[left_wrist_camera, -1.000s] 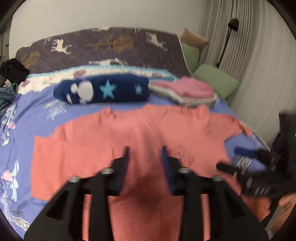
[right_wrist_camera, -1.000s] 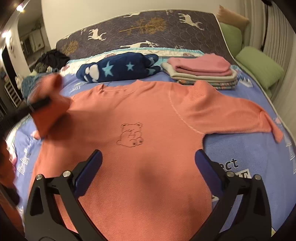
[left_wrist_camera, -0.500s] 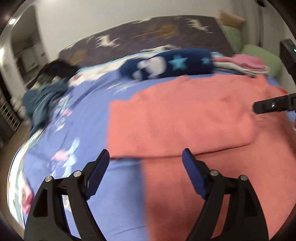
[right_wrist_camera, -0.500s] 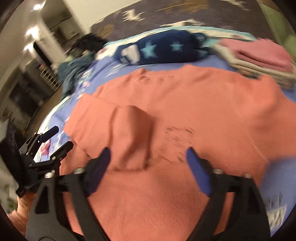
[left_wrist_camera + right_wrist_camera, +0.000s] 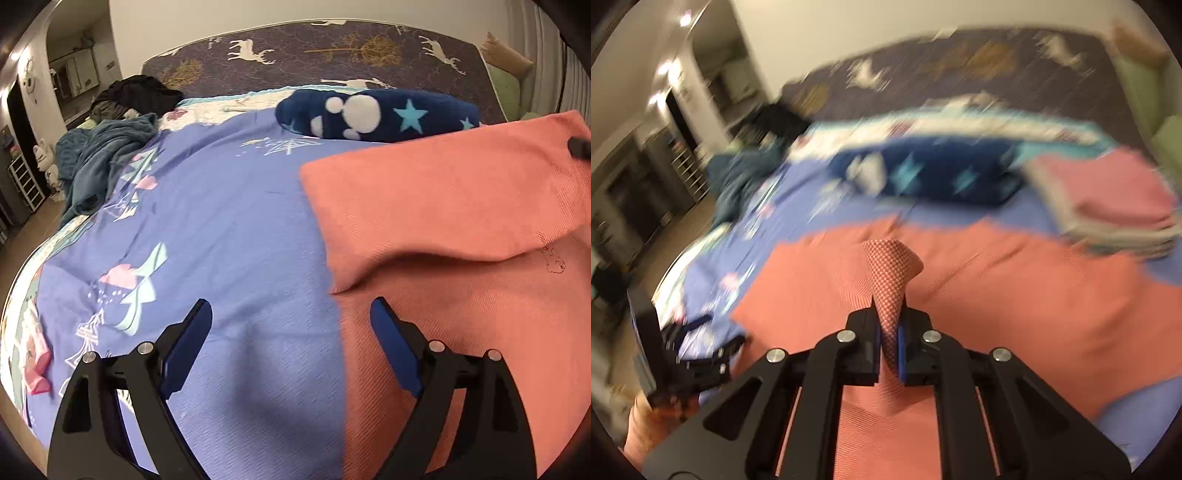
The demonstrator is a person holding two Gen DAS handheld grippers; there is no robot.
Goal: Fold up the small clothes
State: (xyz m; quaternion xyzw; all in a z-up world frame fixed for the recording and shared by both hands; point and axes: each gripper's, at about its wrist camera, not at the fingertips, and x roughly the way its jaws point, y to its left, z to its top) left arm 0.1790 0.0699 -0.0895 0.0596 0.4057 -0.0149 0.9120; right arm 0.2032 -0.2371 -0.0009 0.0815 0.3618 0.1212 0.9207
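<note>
A coral sweater (image 5: 461, 206) lies flat on the blue bedsheet (image 5: 229, 221), its left sleeve folded in over the body. My left gripper (image 5: 290, 306) hovers over the sweater's left edge. Its jaws are still opening, and nothing is between them. In the right wrist view, my right gripper (image 5: 888, 317) is shut on a pinched peak of the sweater (image 5: 1015, 295), raised off the bed. The left gripper (image 5: 716, 332) shows at that view's lower left. One right fingertip (image 5: 580, 147) pokes in at the left view's right edge.
A rolled navy garment with stars (image 5: 376, 114) lies behind the sweater. A stack of folded clothes, pink on top (image 5: 1108, 199), sits at back right. A teal cloth (image 5: 103, 155) and dark clothes (image 5: 136, 92) lie at back left. The bed's edge (image 5: 22, 295) drops off on the left.
My left gripper let the folded sleeve go, opened wide and swung left to the sweater's edge. My right gripper went from wide open to shut on a pinch of sweater and rose.
</note>
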